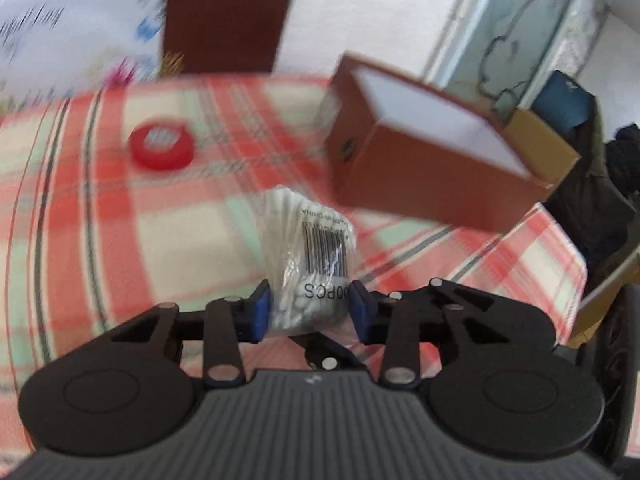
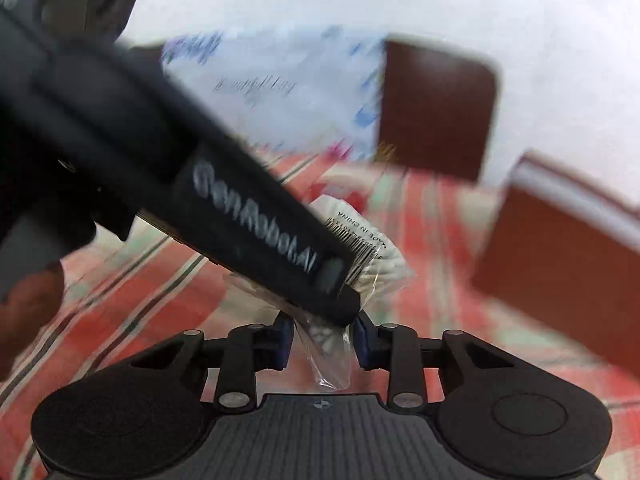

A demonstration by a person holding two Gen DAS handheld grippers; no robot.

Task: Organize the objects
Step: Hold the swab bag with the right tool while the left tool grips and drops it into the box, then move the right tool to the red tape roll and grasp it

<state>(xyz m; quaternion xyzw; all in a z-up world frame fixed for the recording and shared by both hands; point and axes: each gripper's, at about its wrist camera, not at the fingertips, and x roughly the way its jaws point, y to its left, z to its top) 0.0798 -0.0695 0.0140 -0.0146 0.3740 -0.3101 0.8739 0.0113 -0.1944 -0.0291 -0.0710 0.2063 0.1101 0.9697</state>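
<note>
A clear bag of white cotton swabs (image 1: 316, 256) with a barcode label hangs over the plaid tablecloth (image 1: 120, 220). My left gripper (image 1: 311, 314) is shut on the bag's near end, with its blue pads pressed against both sides. In the right wrist view the same bag (image 2: 380, 256) is partly hidden behind the black housing of the left tool (image 2: 248, 216). My right gripper (image 2: 323, 340) is shut on the bag's crumpled clear plastic tail (image 2: 330, 364). A red tape roll (image 1: 162, 148) lies on the cloth to the far left.
An open brown box (image 1: 420, 184) with a white inside stands on the table's right side, close beyond the bag, and shows again as the brown box (image 2: 560, 272). A dark brown chair back (image 1: 228, 12) rises behind the table. A hand (image 2: 28, 304) grips the left tool.
</note>
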